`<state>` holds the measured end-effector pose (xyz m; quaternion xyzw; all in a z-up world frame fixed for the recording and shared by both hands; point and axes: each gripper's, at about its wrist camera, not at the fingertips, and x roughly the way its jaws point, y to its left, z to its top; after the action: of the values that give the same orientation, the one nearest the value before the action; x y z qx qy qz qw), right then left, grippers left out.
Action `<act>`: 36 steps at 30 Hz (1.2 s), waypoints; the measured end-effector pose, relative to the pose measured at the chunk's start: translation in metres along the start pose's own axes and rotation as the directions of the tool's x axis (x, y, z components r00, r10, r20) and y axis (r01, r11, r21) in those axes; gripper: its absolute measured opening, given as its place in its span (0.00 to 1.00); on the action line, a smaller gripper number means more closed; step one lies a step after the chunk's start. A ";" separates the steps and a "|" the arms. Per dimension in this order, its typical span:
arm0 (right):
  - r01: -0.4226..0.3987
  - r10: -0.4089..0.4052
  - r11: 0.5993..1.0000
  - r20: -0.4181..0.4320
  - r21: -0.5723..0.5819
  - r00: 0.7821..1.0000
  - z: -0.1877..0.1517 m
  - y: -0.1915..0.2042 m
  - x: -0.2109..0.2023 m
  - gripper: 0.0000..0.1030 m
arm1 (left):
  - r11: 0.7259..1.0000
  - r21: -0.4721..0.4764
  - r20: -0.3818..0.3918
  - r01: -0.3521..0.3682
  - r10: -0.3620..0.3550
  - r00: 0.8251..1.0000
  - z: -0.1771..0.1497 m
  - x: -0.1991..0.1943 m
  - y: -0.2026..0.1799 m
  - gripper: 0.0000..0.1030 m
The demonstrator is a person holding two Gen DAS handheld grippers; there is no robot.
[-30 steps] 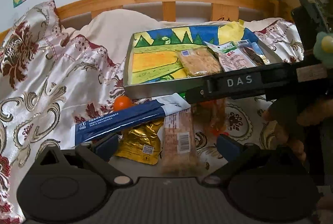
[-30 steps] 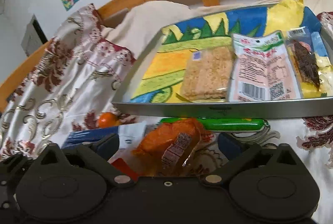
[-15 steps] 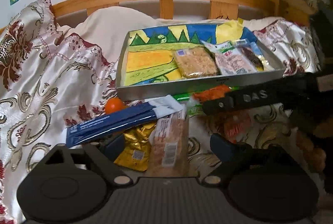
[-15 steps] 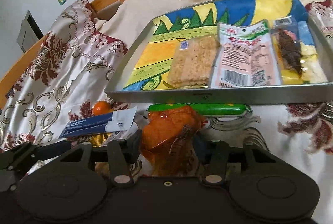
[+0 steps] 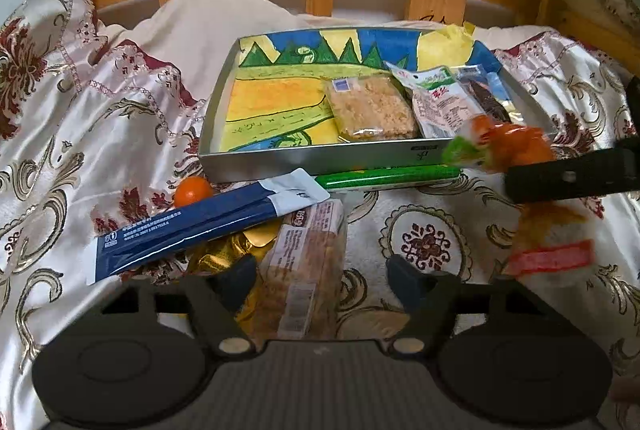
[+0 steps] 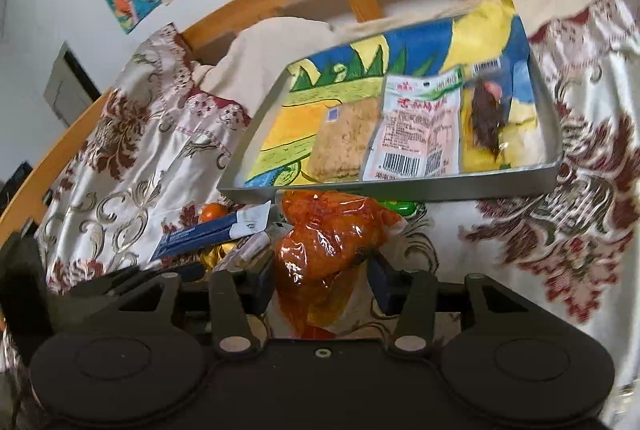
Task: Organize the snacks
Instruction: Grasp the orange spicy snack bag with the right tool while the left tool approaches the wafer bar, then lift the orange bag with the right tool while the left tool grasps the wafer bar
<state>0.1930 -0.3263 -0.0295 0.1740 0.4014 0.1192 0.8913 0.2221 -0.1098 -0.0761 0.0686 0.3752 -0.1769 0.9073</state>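
Your right gripper (image 6: 322, 284) pinches the orange bag (image 6: 326, 246) for the tray (image 6: 400, 190), while your left gripper (image 5: 320, 276) closes, still spread, around the biscuit pack (image 5: 306, 270).

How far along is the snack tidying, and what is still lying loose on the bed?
Three packets already lie in the metal tray: a crumbly rice cake, a pink-and-green pouch and a dark jerky pack. The right gripper holds an orange packet. The left gripper is closing around a clear-wrapped biscuit bar. A navy sachet, gold packet, green stick and small orange remain.
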 end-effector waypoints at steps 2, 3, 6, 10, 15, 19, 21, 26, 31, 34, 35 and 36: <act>0.001 -0.001 1.000 -0.008 -0.023 1.000 -0.001 0.000 -0.004 0.49 | 1.000 -0.004 -0.008 -0.011 0.011 1.000 0.000 0.003 -0.001 0.65; 0.001 -0.002 0.999 -0.013 -0.033 1.000 -0.002 -0.001 -0.005 0.49 | 1.000 -0.007 -0.010 -0.015 0.015 1.000 0.001 0.004 -0.001 0.64; 0.009 -0.010 0.997 -0.021 -0.074 1.000 -0.004 0.002 -0.008 0.49 | 1.000 -0.002 -0.015 -0.024 0.024 1.000 0.003 0.007 -0.002 0.60; 0.024 -0.027 0.989 -0.018 -0.146 0.999 -0.006 0.009 -0.012 0.49 | 0.999 -0.020 -0.025 -0.029 0.029 0.999 0.007 0.011 -0.002 0.56; 0.056 -0.052 0.978 0.021 -0.202 0.998 -0.004 0.016 -0.020 0.48 | 0.998 -0.067 -0.037 -0.013 0.011 0.999 0.015 0.013 0.000 0.50; 0.096 -0.088 0.959 0.042 -0.269 0.995 -0.004 0.019 -0.028 0.48 | 0.997 -0.075 -0.038 0.001 -0.003 0.999 0.015 0.013 -0.001 0.49; 0.120 -0.113 0.937 0.043 -0.327 0.993 -0.007 0.024 -0.028 0.48 | 0.998 -0.065 -0.042 -0.006 0.004 0.999 0.014 0.015 -0.003 0.51; 0.152 -0.161 0.883 0.017 -0.445 0.987 -0.023 0.038 -0.008 0.48 | 0.998 -0.059 -0.060 -0.018 0.014 0.998 0.014 0.022 -0.005 0.59; 0.168 -0.180 0.866 0.021 -0.472 0.984 -0.034 0.041 0.013 0.48 | 0.996 -0.084 -0.085 -0.019 0.011 0.996 0.015 0.025 -0.004 0.62; 0.159 -0.181 0.868 -0.001 -0.470 0.984 -0.037 0.039 0.026 0.42 | 0.995 -0.096 -0.086 -0.026 0.017 0.996 0.015 0.024 -0.003 0.61; 0.160 -0.186 0.869 -0.008 -0.469 0.983 -0.039 0.038 0.030 0.36 | 0.995 -0.101 -0.089 -0.026 0.017 0.996 0.015 0.025 -0.002 0.56; 0.161 -0.185 0.869 -0.006 -0.467 0.983 -0.039 0.037 0.033 0.36 | 0.994 -0.105 -0.091 -0.034 0.024 0.996 0.015 0.024 -0.001 0.52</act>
<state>0.1822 -0.2728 -0.0609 -0.0841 0.3975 0.1357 0.9036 0.2473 -0.1213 -0.0829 0.0333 0.4232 -0.1402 0.8945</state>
